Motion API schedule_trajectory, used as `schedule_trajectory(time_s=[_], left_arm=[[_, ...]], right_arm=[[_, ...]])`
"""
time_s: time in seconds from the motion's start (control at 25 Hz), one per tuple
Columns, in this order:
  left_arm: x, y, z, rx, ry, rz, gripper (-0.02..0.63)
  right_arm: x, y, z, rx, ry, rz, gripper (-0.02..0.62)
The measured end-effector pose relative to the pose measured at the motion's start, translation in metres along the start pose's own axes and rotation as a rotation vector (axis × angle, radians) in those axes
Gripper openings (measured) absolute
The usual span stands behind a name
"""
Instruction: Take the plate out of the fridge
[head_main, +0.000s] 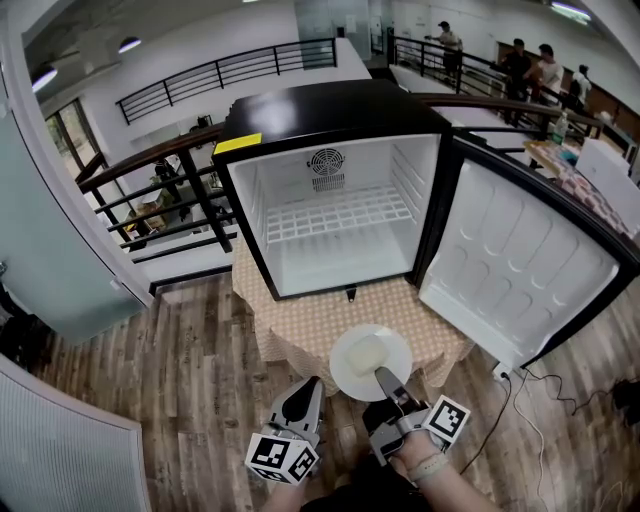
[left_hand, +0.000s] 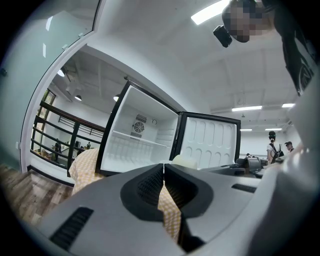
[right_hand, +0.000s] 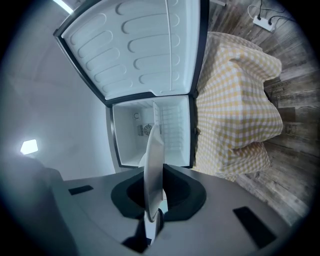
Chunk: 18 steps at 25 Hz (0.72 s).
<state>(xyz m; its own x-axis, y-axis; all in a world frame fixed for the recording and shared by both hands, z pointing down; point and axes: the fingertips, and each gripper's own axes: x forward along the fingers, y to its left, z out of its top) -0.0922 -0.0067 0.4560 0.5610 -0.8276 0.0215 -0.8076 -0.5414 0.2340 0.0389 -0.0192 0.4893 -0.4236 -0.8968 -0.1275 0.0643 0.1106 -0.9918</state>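
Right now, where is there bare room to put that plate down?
The checked cloth in front of the fridge is bare, left of the plate that the right gripper holds. Inside, the wire shelf and the floor under it are empty too. Tightest at the right, beside the open door.

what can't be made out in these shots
- Head view: the pale block on the plate is too small to identify.
- Right gripper view: the plate is clamped edge-on in the right gripper, so its top is hidden.
- Head view: from above, whether the plate rests on the tablecloth cannot be told.
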Motion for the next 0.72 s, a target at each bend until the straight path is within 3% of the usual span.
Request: schedule_trajectory(time_s=[0.72], left_arm=[[-0.063, -0.013, -0.007, -0.004, -0.010, -0.005, 0.015]], right_arm=[[-0.043, 0.003, -0.043, -0.007, -0.005, -0.002, 0.043]])
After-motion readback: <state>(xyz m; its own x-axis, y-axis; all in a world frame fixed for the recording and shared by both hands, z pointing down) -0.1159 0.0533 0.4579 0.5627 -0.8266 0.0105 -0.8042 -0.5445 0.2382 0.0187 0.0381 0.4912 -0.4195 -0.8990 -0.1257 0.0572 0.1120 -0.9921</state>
